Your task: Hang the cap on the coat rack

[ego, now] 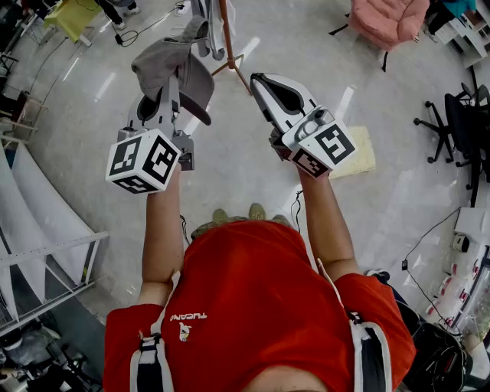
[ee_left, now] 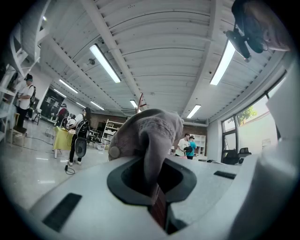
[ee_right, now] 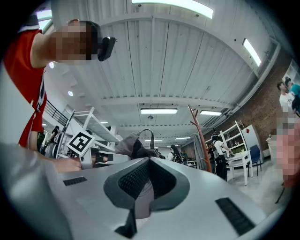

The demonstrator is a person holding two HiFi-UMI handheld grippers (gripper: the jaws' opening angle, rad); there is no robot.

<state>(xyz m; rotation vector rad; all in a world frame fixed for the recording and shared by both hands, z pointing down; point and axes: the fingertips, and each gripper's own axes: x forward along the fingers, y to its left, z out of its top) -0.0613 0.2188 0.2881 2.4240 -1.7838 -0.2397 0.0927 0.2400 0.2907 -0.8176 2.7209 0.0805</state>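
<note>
The grey cap (ego: 174,67) hangs up in front of me, pinched by its fabric in my left gripper (ego: 170,83). In the left gripper view the cap (ee_left: 152,129) bulges above the jaws of my left gripper (ee_left: 151,164), with a fold of cloth caught between them. The right gripper (ego: 257,79) is held up beside it to the right, jaws together and empty. The red-brown coat rack pole (ego: 227,34) stands just beyond both grippers. The right gripper view shows the rack (ee_right: 199,136), the cap (ee_right: 132,145) and my right gripper (ee_right: 150,161) with nothing in it.
A pink armchair (ego: 387,19) is at the far right, a yellow table (ego: 73,15) at the far left. Black office chairs (ego: 459,126) stand on the right, white shelving (ego: 46,253) on the left. A pale mat (ego: 361,153) lies on the floor. Several people (ee_left: 187,145) stand in the distance.
</note>
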